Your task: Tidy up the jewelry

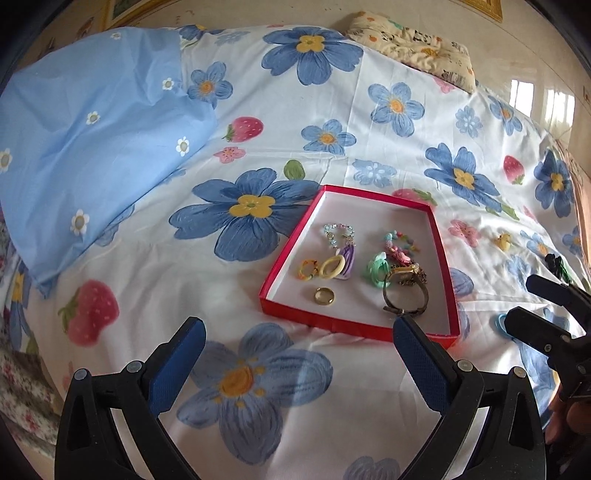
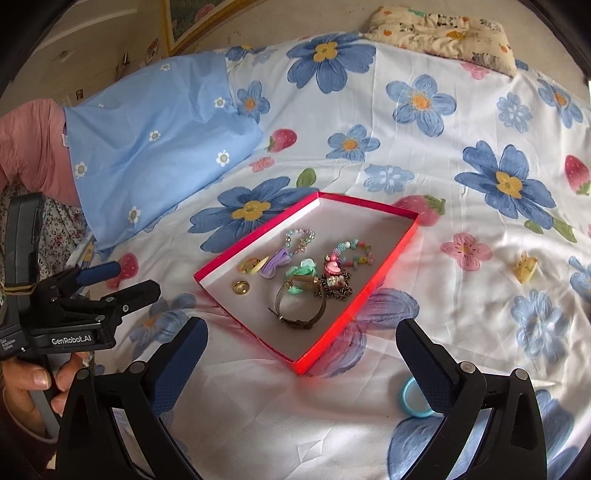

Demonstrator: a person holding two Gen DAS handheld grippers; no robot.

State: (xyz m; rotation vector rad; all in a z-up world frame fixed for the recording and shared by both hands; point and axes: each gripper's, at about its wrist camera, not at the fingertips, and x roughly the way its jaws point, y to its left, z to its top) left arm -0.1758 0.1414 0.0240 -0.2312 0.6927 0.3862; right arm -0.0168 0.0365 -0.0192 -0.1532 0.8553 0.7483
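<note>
A red shallow box (image 1: 328, 322) (image 2: 347, 317) lies on the flowered bedsheet. It holds several pieces: a gold ring (image 1: 324, 296) (image 2: 241, 287), a brown watch (image 1: 405, 295) (image 2: 301, 306), a cream oval ring (image 1: 331, 266), bead bracelets (image 1: 339, 232) (image 2: 300, 236) and a mint clip (image 1: 377, 271). A light blue ring (image 2: 410, 400) (image 1: 498, 325) lies on the sheet outside the box, beside my right gripper's right finger. A yellow clip (image 2: 525, 270) (image 1: 503, 242) lies further right. My left gripper (image 1: 299, 339) is open and empty before the box. My right gripper (image 2: 301, 345) is open and empty.
A light blue pillow (image 1: 92, 147) (image 2: 155, 147) lies at the left. A patterned cushion (image 1: 413, 44) (image 2: 443, 31) sits at the far edge. A dark green item (image 1: 554, 264) lies at the right of the sheet. The right gripper (image 1: 550, 314) shows in the left wrist view.
</note>
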